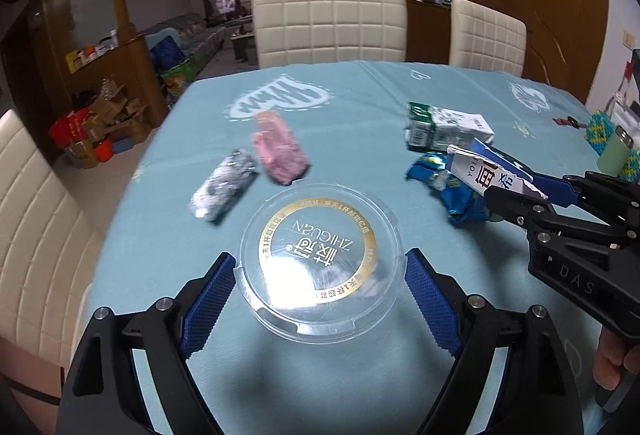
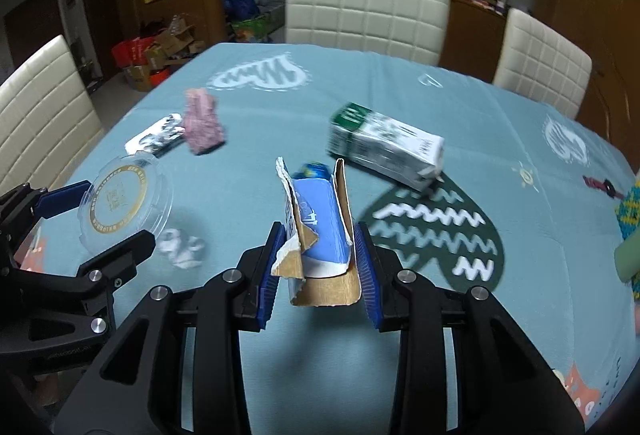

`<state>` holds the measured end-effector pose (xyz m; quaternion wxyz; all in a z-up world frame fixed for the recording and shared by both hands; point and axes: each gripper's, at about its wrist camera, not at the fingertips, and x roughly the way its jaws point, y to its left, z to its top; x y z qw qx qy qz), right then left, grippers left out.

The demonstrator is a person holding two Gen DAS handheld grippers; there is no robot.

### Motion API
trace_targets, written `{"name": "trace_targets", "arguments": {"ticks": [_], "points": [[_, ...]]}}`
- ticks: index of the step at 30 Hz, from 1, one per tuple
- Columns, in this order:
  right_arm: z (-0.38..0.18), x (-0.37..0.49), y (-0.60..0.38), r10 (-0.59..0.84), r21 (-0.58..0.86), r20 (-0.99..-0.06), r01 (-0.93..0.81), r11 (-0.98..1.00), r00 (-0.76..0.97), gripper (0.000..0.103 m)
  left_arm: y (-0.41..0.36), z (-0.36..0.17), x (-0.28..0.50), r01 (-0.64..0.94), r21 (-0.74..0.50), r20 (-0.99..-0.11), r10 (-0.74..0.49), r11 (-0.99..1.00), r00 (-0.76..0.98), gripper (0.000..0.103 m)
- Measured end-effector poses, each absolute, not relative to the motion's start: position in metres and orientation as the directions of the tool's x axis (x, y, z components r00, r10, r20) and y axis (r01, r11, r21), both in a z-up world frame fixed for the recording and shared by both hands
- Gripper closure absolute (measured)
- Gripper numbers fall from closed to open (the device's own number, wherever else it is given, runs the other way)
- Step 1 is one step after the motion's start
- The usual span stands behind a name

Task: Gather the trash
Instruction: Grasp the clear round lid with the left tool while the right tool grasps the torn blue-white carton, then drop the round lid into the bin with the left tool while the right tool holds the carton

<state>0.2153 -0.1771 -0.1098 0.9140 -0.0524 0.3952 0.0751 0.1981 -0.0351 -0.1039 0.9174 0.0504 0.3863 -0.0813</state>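
My left gripper is shut on a round clear plastic lid with a gold ring. Its blue pads press the rim on both sides, and the lid is held above the teal tablecloth. My right gripper is shut on a torn blue and white carton, also held off the table. On the cloth lie a pink wrapper, a silver wrapper, a green and white milk carton, a crumpled blue wrapper and a white paper wad.
Cream padded chairs stand along the far side and at the left. A pale green cup and a knitted blue and yellow piece sit at the table's right edge. Cardboard boxes are piled on the floor at the left.
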Motion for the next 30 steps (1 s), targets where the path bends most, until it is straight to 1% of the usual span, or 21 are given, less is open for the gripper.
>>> {"name": "trace_targets", "arguments": {"ticks": [11, 19, 30], "points": [[-0.104, 0.202, -0.071, 0.193, -0.06, -0.734, -0.344, 0.937, 0.651, 0.066, 0.051, -0.094, 0.169, 0.048, 0.043, -0.679, -0.006, 0.998, 0.734, 0.02], [-0.109, 0.2, -0.001, 0.244, -0.062, -0.754, -0.435, 0.898, 0.61, 0.066, 0.115, -0.102, 0.154, -0.046, 0.017, -0.688, 0.045, 0.999, 0.725, 0.02], [-0.115, 0.198, 0.074, 0.283, -0.084, -0.767, -0.528, 0.845, 0.575, 0.066, 0.179, -0.109, 0.14, -0.134, -0.006, -0.685, 0.093, 0.991, 0.722, 0.02]]}}
